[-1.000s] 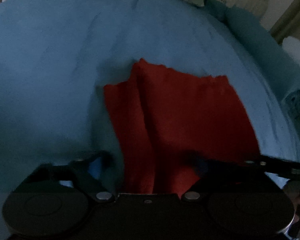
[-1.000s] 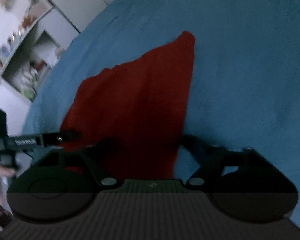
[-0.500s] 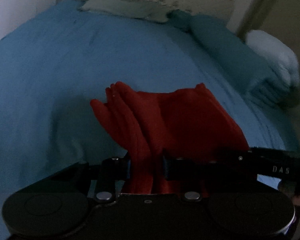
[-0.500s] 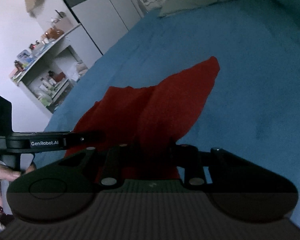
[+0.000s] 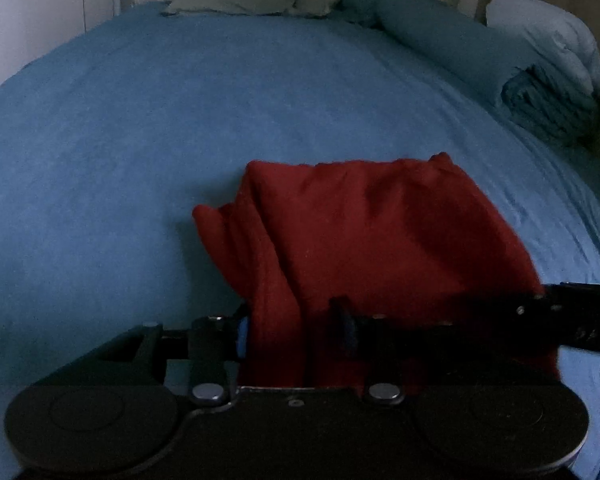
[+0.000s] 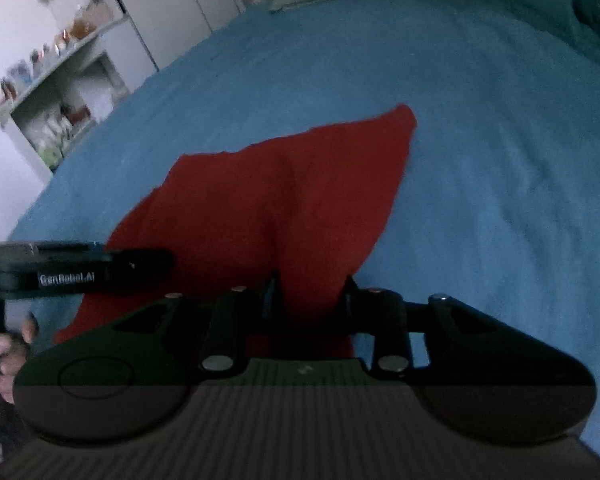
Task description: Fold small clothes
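Note:
A small red garment (image 5: 364, 232) lies on the blue bed, its near edge lifted. My left gripper (image 5: 292, 328) is shut on the garment's near left corner, with cloth bunched between the jaws. My right gripper (image 6: 310, 296) is shut on the garment's (image 6: 284, 200) near right corner. The right gripper also shows in the left wrist view (image 5: 572, 320) at the right. The left gripper also shows in the right wrist view (image 6: 80, 268) at the left. The garment's far edge rests on the bed.
The blue bedsheet (image 5: 180, 112) spreads all around. Pillows (image 5: 236, 0) lie at the headboard. Folded blankets (image 5: 540, 80) stack at the far right. A white shelf with small items (image 6: 52, 92) and wardrobe stand to the left of the bed.
Both grippers went from open around the garment's near edge to shut on it, then lifted that edge; the cloth now bunches up and the views tilt toward the headboard.

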{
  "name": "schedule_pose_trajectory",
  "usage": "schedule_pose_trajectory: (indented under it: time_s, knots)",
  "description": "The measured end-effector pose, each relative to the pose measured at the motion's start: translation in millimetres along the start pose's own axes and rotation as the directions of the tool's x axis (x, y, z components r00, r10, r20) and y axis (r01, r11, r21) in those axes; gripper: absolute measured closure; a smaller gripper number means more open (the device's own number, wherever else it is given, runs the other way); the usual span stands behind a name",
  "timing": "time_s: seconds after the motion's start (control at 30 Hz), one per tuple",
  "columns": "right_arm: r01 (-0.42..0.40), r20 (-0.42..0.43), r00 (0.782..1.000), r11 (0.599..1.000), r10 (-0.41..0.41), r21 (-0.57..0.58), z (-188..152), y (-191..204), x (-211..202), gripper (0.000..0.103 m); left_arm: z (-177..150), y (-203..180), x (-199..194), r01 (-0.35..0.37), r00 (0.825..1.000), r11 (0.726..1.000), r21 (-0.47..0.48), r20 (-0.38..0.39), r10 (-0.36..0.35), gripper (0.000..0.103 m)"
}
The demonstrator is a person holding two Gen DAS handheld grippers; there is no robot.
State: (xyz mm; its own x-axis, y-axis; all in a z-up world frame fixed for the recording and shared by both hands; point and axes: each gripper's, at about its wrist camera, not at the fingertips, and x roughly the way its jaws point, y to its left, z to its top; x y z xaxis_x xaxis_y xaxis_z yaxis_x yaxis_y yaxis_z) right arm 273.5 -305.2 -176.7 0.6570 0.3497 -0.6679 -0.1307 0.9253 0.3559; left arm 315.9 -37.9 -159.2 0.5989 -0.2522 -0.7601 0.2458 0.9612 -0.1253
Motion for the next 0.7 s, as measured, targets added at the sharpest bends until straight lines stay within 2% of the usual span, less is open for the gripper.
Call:
schedule_pose_trajectory:
  time_s: [0.13, 0.23, 0.27, 0.3, 0.33, 0.37, 0.4, 0.47, 0.57, 0.7]
  knots:
    - [-0.002, 0.013, 1.000, 1.000, 0.002, 0.004, -1.7, 2.6, 1.2, 0.051, 6.2, 7.6, -4.3, -0.004, 1.000, 1.000, 0.014, -0.017, 0.005, 0.052]
    - [0.027, 0.028, 0.999, 0.998, -0.025, -0.049, 4.5, 15.0, -12.2, 0.040, 2.1, -3.2, -27.7, -0.043, 0.999, 0.998, 0.035, 0.004, 0.042, 0.052]
    - [0.031, 0.039, 0.999, 0.998, -0.029, -0.059, 7.3, 16.3, -17.8, 0.028, 2.6, -6.0, -40.3, -0.059, 0.998, 0.997, 0.041, 0.025, 0.058, 0.049]
    - [0.030, 0.062, 0.998, 0.997, -0.026, -0.065, 9.1, 19.9, -32.8, 0.013, 5.1, -6.9, -53.7, -0.068, 0.997, 0.997, 0.045, 0.048, 0.065, 0.039]
    - [0.027, 0.089, 0.996, 0.997, -0.021, -0.067, 14.6, 24.3, -43.1, 0.006, 8.3, -8.8, -71.1, -0.070, 0.995, 0.996, 0.046, 0.075, 0.066, 0.033]
    - [0.024, 0.123, 0.992, 0.997, -0.016, -0.067, 16.2, 28.1, -60.2, 0.000, 9.9, -9.8, -87.4, -0.068, 0.993, 0.997, 0.047, 0.102, 0.063, 0.022]
    - [0.022, 0.160, 0.987, 0.997, -0.010, -0.075, 17.8, 33.2, -80.0, 0.000, 10.3, -10.9, -106.8, -0.066, 0.989, 0.997, 0.049, 0.133, 0.059, 0.011]
    - [0.047, 0.205, 0.978, 0.994, -0.026, -0.098, 23.3, 49.7, -114.5, 0.000, 9.3, -16.0, -147.3, -0.076, 0.980, 0.996, 0.050, 0.186, 0.066, 0.001]
    - [0.149, 0.265, 0.957, 0.984, -0.119, -0.097, 23.9, 74.9, -172.0, 0.000, 1.9, -29.0, -204.9, -0.161, 0.961, 0.986, 0.042, 0.234, 0.147, 0.000]
    - [0.232, 0.305, 0.932, 0.970, -0.198, -0.078, 13.2, 106.6, -234.0, 0.000, -21.9, -43.5, -260.9, -0.206, 0.953, 0.978, 0.030, 0.235, 0.193, 0.000]
